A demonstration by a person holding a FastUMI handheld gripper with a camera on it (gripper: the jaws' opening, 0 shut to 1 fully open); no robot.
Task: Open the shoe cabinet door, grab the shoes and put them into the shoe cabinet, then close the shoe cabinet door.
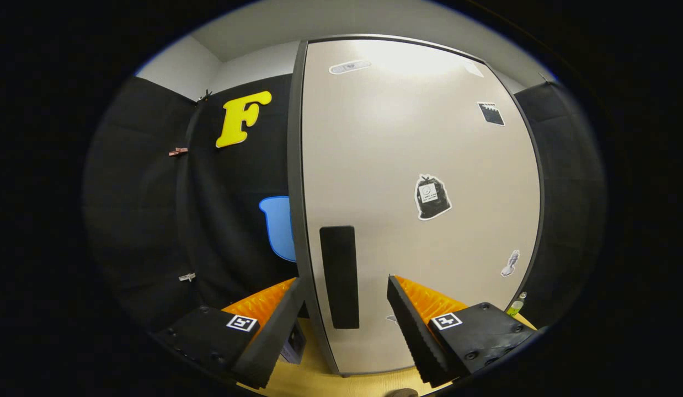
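Spread wide, the gripper (346, 309) straddles the dark handle (339, 277) on the shoe cabinet door (419, 165), which looks closed, apparently lined up to pinch that handle and pull. Near the door's lower right corner, beyond the handle, stands a small green bottle (516, 305).

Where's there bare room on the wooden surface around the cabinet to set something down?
Bare wood lies below the shoe cabinet door, between the open fingers, which flank its dark handle. It is crowded beside the door's right edge, where a green bottle stands.
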